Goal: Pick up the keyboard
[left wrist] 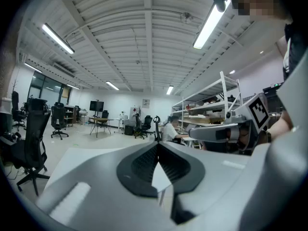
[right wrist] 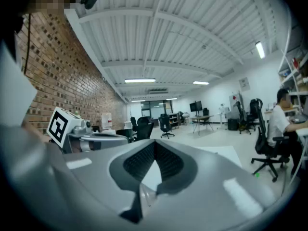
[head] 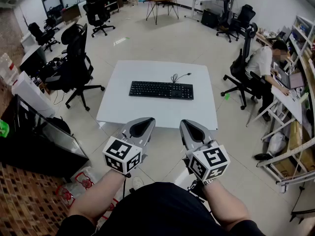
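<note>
Approach not begun: we hold left gripper (head: pixel 141 127) and right gripper (head: pixel 191 130) closed, empty, near the white table (head: pixel 118 107); black keyboard (head: pixel 161 89) lies farther on mid-table, so next we reach and open.

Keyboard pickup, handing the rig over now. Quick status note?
Left gripper: shut, empty, in the air at the near side of the table.
Right gripper: shut, empty, beside the left one.
Keyboard: flat near the middle of the table, its cable trailing off the far side.
Done: nothing yet; neither gripper touches the keyboard.
Left: open the jaws, reach in, grip, lift.
</note>
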Motion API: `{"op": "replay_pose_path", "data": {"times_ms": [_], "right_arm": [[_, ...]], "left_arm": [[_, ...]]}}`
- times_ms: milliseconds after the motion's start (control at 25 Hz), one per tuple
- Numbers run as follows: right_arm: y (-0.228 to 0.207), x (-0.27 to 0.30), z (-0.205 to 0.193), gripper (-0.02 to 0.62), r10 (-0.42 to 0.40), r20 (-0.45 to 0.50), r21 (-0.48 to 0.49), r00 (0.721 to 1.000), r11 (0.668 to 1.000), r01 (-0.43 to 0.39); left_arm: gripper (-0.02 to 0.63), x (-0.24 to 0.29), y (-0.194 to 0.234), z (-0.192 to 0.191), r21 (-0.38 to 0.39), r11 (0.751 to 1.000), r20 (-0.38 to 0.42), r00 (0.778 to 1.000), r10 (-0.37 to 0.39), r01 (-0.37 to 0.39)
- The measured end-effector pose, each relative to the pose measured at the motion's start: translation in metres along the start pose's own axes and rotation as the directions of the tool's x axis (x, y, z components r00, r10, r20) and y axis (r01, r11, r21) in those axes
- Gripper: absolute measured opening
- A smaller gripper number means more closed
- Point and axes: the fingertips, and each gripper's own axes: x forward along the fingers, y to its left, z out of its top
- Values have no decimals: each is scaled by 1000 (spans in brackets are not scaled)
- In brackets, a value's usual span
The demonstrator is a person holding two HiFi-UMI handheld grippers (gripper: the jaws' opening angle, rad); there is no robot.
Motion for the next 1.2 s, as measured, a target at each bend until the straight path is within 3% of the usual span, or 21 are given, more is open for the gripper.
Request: {"op": "replay_pose_path", "data": {"times_ms": [440, 680, 1000, 1200], "right_arm": [[-20, -18, -7, 2, 32, -16, -5, 999, 999, -32], [-29, -17, -8, 2, 42, -23, -2, 999, 999, -42], [-49, 7, -17, 2, 28, -46, 12, 999, 1000, -27], [-69, 42, -23, 2, 7, -84, 20, 996, 1000, -5]], "left_arm": [[5, 16, -14, -10, -41, 998, -8, 999, 39, -40], [6, 28, -1, -21, -92, 994, -46, 997, 55, -59], [55, 55, 79, -53, -168, 976, -139, 983, 118, -141], [87, 80, 154, -83, -268, 942, -205, 967, 151, -204]]}}
